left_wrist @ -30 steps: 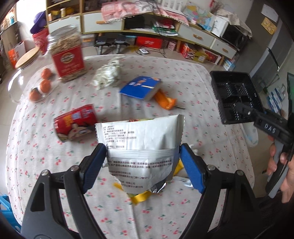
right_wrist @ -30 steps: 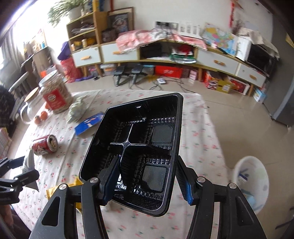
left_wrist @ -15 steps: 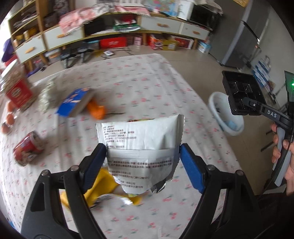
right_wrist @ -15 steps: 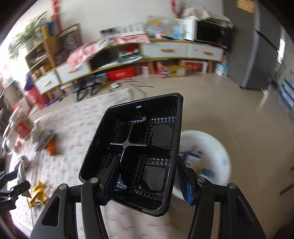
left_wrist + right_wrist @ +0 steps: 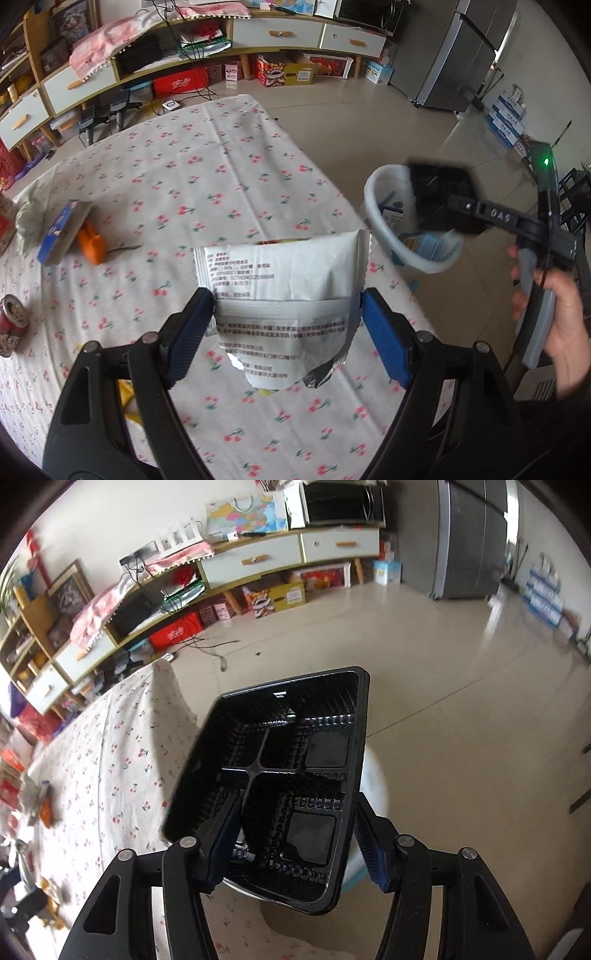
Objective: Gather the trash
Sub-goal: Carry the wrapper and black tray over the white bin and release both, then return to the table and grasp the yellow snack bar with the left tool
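Observation:
My left gripper is shut on a white snack bag, held over the cherry-print table. To its right, a white trash bin stands on the floor beside the table. A black compartment tray hangs blurred over the bin. In the right wrist view the tray lies between the jaws of my right gripper, which are opening. The right pad stands off the tray's wall; the left finger sits inside the tray. The bin shows white behind the tray.
On the table's left lie a blue box, an orange wrapper and a red can. A yellow wrapper lies under my left finger. A person's hand holds the right gripper. Shelves and a fridge line the room.
Both grippers swung right from over the table toward the bin. The tray now hangs over the bin, and the right jaws have widened off it. The left grip has not changed.

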A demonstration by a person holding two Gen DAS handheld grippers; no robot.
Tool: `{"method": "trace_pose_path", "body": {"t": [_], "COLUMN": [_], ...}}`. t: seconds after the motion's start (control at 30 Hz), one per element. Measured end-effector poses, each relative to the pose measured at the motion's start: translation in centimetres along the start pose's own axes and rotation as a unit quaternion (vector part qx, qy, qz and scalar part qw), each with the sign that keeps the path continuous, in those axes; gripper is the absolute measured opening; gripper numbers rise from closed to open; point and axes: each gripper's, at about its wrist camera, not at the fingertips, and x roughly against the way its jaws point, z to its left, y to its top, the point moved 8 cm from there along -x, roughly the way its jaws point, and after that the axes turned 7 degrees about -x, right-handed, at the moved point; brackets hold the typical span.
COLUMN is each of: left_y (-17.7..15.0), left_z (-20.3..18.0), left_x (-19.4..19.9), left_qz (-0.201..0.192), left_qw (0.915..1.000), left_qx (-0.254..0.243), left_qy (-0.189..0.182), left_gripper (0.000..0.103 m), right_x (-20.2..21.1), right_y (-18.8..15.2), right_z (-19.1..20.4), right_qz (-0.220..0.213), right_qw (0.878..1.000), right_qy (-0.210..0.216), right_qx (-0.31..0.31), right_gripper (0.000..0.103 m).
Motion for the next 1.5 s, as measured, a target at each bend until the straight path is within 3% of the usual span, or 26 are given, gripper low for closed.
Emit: {"method": "trace_pose_path", "body": {"t": [0.27,0.47,0.63,0.83,1.1,1.2,1.5], "left_y": [2.5,4.5,6.6,8.8,8.8,8.8,7.6], "left_z": [-3.7,-7.5,-10.7,-12.7,-12.7,-11.9,-9.0], "left_x": [-2.4,-4.9,-6.8,-8.6,-10.6,-9.7,-6.7], "left_qz": [0.002,0.006,0.006,-0.007,0.000,-0.014,-0.026], "left_qw": [0.9997,0.9983,0.9959,0.9937,0.9937,0.9948,0.9954], "left_qx": [-0.023,-0.049,-0.079,-0.106,-0.108,-0.096,-0.091], "left_qy": [-0.012,-0.031,-0.044,-0.036,-0.030,-0.029,-0.006], "left_gripper": [0.082,0.082,0.082,0.082,0.087,0.094,0.094], "right_x": [2.0,3.7,5.0,6.2,7.2,7.2,7.3], "right_y": [0.4,0.2,-0.1,0.1,-0.1,-0.4,-0.5], "right_z": [-2.8,-5.6,-8.1,-9.3,-9.3,-9.2,-7.8], "right_qz": [-0.010,-0.021,-0.023,-0.037,-0.047,-0.044,-0.042], "right_qw": [1.000,0.999,0.998,0.997,0.997,0.998,0.998], "right_qy": [-0.001,-0.039,-0.043,-0.046,-0.052,-0.046,-0.042], "right_qx": [-0.017,-0.012,-0.029,-0.040,-0.029,-0.025,-0.011], "right_gripper": [0.074,0.077,0.077,0.077,0.079,0.081,0.081]}}
